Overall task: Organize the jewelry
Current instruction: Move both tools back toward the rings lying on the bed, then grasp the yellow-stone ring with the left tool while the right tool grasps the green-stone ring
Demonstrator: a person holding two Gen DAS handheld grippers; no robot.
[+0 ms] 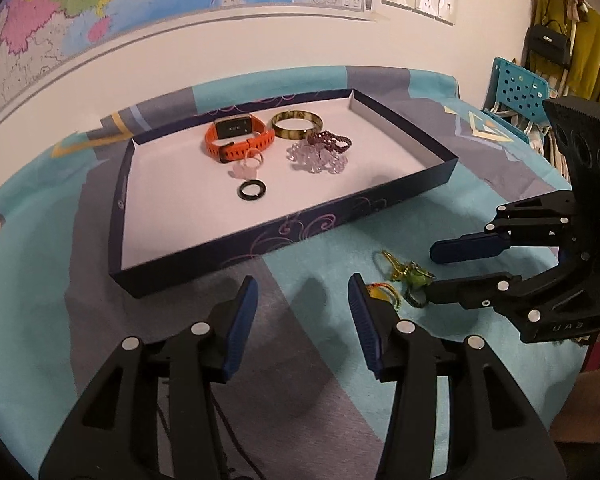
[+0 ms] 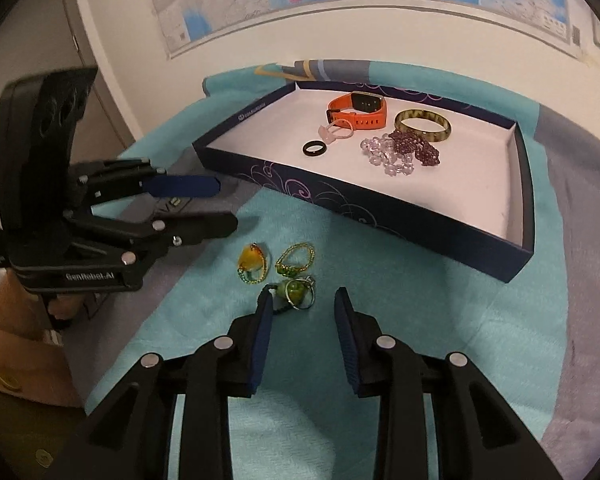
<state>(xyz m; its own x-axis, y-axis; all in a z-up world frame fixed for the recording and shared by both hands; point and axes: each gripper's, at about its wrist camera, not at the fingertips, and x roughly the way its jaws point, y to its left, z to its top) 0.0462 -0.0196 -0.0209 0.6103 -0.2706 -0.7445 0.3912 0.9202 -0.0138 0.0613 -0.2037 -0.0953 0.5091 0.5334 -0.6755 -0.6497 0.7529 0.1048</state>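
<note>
A dark blue tray [image 1: 332,216] [image 2: 380,204] with a white floor holds an orange watch [image 1: 236,136] [image 2: 358,110], a tortoiseshell bangle [image 1: 297,123] [image 2: 423,125], a dark red bead bracelet [image 1: 330,140] [image 2: 418,146], a clear bead bracelet [image 1: 316,158] [image 2: 384,154], a pink ring [image 1: 247,165] [image 2: 334,132] and a black ring [image 1: 252,191] [image 2: 313,147]. On the cloth in front lie a yellow pendant [image 2: 252,263] [image 1: 378,293], a gold bead loop [image 2: 296,259] [image 1: 392,264] and a green charm [image 2: 294,292] [image 1: 418,280]. My left gripper [image 1: 302,300] [image 2: 224,202] is open and empty. My right gripper [image 2: 302,308] [image 1: 434,268] is open, just short of the green charm.
A teal and grey cloth [image 1: 80,248] covers the table. A map [image 1: 100,4] hangs on the wall behind. A teal perforated chair back [image 1: 516,88] and hanging bags [image 1: 552,40] stand at the right. A cabinet [image 2: 32,60] stands at the left.
</note>
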